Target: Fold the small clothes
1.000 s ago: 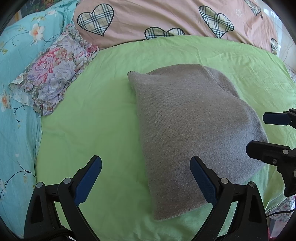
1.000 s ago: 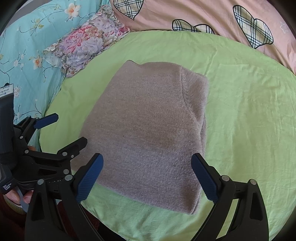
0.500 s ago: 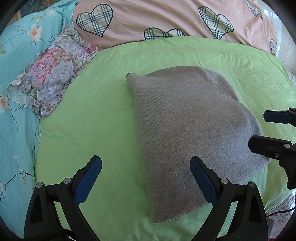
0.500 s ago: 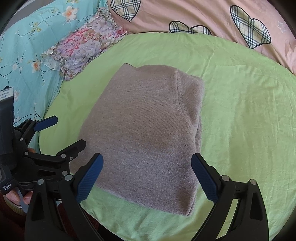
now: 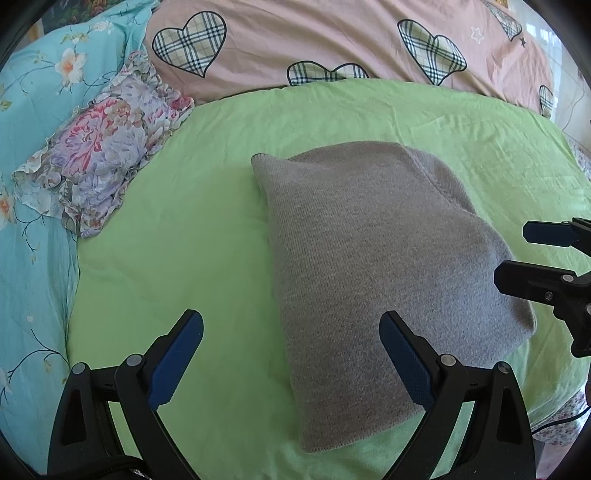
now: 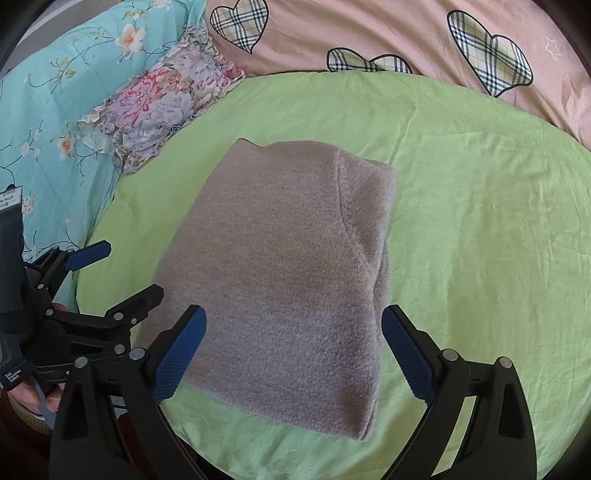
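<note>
A grey knitted garment (image 5: 373, 258) lies folded into a neat rectangle in the middle of the green sheet (image 5: 184, 240) on the bed, touched by neither tool. The left gripper (image 5: 291, 354) hovers over its near left edge with its blue pads spread wide, holding nothing. The right gripper (image 6: 293, 352) hangs over the near edge of the garment, its pads equally wide apart and empty (each shows at the rim of the other's view). A flowered pillow (image 6: 162, 107) sits off to the left, on a turquoise floral cover (image 5: 33, 184), with a pink quilt printed with plaid hearts (image 6: 369, 33) beyond.
</note>
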